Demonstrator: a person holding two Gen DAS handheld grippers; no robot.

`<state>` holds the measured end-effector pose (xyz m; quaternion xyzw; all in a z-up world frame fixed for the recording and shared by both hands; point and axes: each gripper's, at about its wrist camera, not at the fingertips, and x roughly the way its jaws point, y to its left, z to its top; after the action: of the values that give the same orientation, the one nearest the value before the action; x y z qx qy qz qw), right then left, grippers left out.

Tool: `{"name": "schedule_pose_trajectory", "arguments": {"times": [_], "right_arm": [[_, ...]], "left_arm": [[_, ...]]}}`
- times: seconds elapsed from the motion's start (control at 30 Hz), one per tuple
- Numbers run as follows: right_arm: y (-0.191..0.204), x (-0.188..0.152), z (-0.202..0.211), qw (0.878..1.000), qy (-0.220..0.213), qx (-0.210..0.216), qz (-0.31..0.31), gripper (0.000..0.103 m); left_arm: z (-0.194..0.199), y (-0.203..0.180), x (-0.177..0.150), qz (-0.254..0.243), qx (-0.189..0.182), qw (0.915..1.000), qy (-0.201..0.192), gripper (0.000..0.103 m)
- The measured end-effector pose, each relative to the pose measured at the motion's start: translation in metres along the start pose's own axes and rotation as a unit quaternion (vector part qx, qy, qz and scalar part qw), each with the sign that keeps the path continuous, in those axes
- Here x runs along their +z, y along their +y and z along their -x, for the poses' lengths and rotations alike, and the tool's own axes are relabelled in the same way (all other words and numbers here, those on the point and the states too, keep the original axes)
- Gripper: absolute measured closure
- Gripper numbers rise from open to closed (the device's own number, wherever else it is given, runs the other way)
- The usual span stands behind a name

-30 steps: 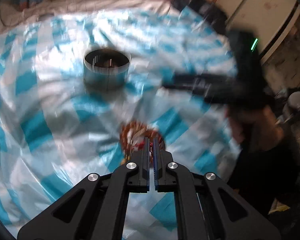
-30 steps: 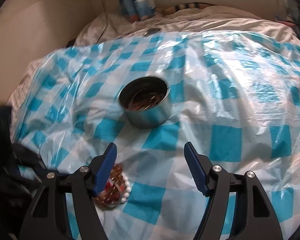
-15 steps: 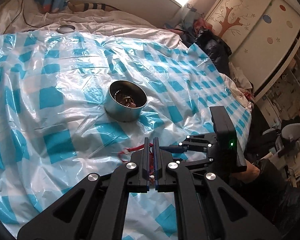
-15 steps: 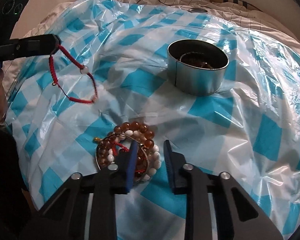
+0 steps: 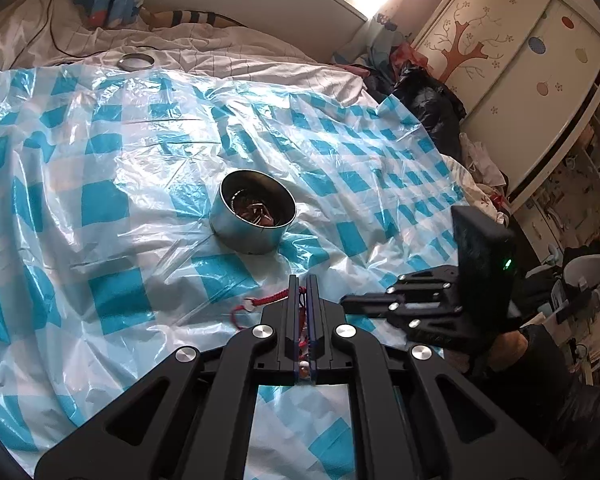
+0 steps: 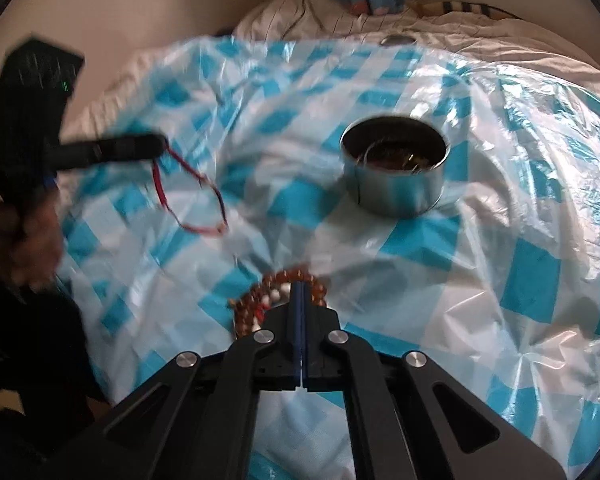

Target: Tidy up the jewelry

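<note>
Your left gripper (image 5: 303,300) is clamped shut on a red cord bracelet (image 5: 267,303); in the right wrist view the cord (image 6: 191,196) hangs in a loose loop from that gripper's tips (image 6: 157,146), clear of the checked plastic sheet (image 5: 111,208). In the left wrist view the cord trails out toward 9 o'clock of the fingertips, with a pale bead on it.

Your right gripper (image 6: 300,300) has its jaws pressed together over a pile of amber and white bead bracelets (image 6: 277,294) lying on the sheet. The frame is blurred there, so you cannot tell whether a strand is actually pinched between the pads. From the left wrist camera, the right gripper (image 5: 364,304) sits just beside the left one, at about 3 o'clock.

The round metal tin (image 5: 253,218) stands upright on the sheet at 12 o'clock of your left gripper, well apart from both grippers, with some jewelry already lying inside it. In the right wrist view the tin (image 6: 396,176) is at about 1 o'clock of the bead pile.

The tin's lid (image 5: 136,61) lies on the white bedding beyond the sheet's far edge, at 11 o'clock.
</note>
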<state>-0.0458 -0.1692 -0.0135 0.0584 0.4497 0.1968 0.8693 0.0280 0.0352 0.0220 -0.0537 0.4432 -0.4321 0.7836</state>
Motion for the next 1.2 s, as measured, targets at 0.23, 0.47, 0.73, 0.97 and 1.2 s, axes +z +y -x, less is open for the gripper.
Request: {"name": "schedule_pose_trajectory", "arguments": {"times": [0.23,0.47,0.73,0.97,1.2], "right_arm": [[-0.002,-0.007,-0.019,0.999,0.04,0.003,-0.004,0.102],[0.002,-0.014,-0.042,0.998,0.066,-0.012,0.008,0.07],[0.011,-0.016,-0.051,0.996,0.067,-0.032,0.045,0.073],[0.016,-0.013,-0.036,0.997,0.053,-0.012,0.052,0.091],[0.004,0.0,0.003,0.998,0.003,0.056,0.007,0.095]], "left_arm": [[-0.006,-0.002,0.003,0.0,0.0,1.0,0.004,0.1],[-0.009,-0.003,0.002,-0.002,0.0,1.0,0.006,0.1],[-0.009,-0.004,0.002,-0.004,0.0,1.0,0.006,0.1],[-0.009,-0.005,0.002,-0.004,-0.001,1.0,0.005,0.1],[-0.005,-0.004,0.005,-0.001,-0.003,1.0,-0.002,0.1]]}}
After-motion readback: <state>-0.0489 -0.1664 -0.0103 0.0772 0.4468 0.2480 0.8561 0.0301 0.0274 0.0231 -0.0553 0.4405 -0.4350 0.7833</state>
